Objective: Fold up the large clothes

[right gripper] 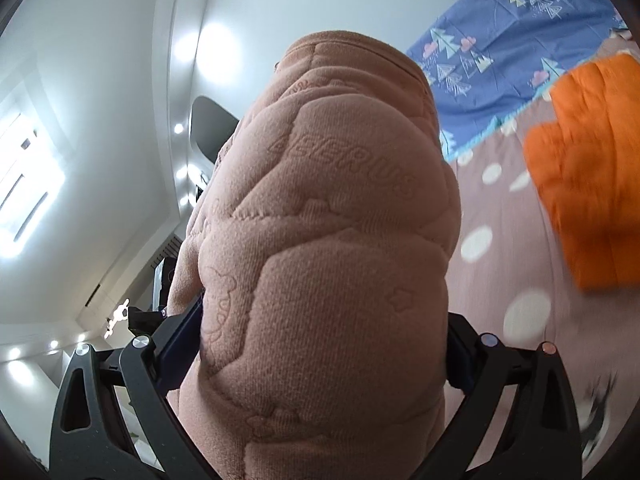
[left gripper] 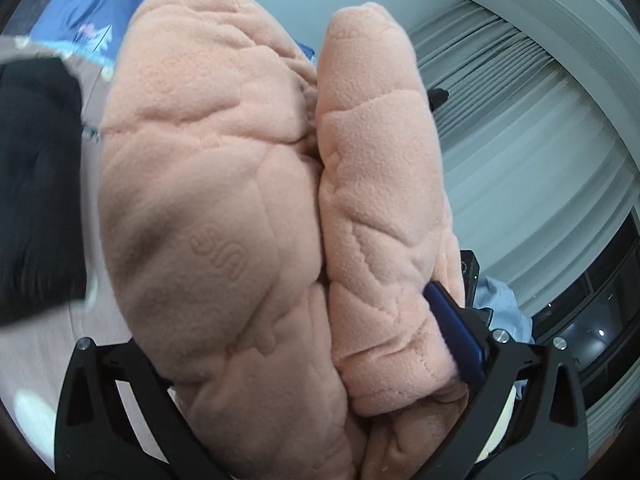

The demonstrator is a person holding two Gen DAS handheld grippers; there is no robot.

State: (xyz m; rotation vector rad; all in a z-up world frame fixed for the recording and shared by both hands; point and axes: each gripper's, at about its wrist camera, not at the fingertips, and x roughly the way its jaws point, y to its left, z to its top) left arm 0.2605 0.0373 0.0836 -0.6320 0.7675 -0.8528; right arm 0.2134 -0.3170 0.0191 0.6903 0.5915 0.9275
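Between both sets of tongs hangs a peach quilted fleece garment (left gripper: 208, 208), lifted off the dotted pink bedspread (right gripper: 500, 248). Left gripper (left gripper: 312, 364) and right gripper (right gripper: 320, 356) each stand fairly wide, their blue pads (left gripper: 456, 336) pressed into thick bunched folds. It looks soft, bulky and springy, fairly light, liable to slump; seams or hem edges would probably give firmer holds. An orange garment (right gripper: 588, 168) lies well apart.

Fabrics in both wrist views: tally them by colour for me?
Peach: 1, fleece gripped by both tongs, left and right
Orange: 1, garment
Black: 1, cloth
Blue: 1, tree-print sheet
Mauve: 1, dotted sheet
Total: 5
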